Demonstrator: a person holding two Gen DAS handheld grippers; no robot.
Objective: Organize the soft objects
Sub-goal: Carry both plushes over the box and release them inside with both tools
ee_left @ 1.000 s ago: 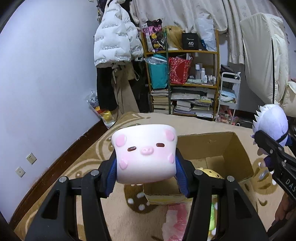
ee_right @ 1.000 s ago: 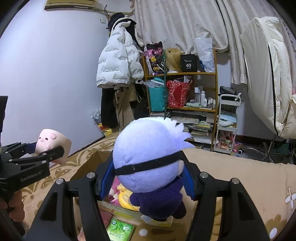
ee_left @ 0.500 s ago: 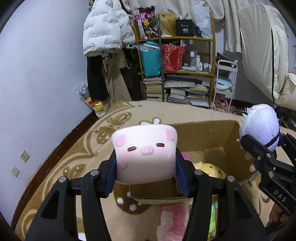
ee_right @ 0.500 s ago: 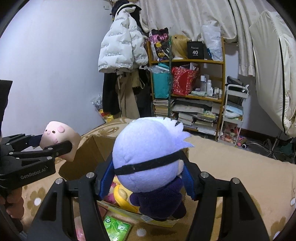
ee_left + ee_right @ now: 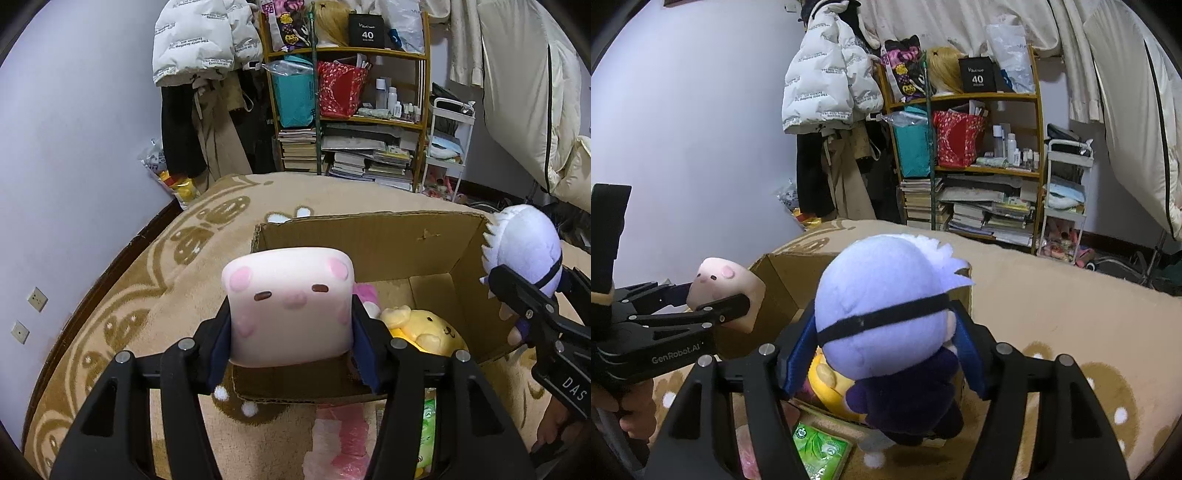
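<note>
With a yellow plush dog (image 5: 424, 330) already in the open brown cardboard box (image 5: 373, 236), the left tool (image 5: 291, 332) still squeezes a pink square pig cushion (image 5: 290, 306) over its near edge, while the right tool (image 5: 882, 354), its jaws just easing apart, barely cradles a white-haired purple-suited plush doll (image 5: 886, 325) above it.

We cannot read the book spines (image 5: 373, 162) on the shelf at upper centre. The yellow plush (image 5: 424, 332) in the cardboard box (image 5: 369, 236) is half hidden behind the left gripper (image 5: 291, 328). The green packet (image 5: 820, 450) is cut off at the frame's bottom.
</note>
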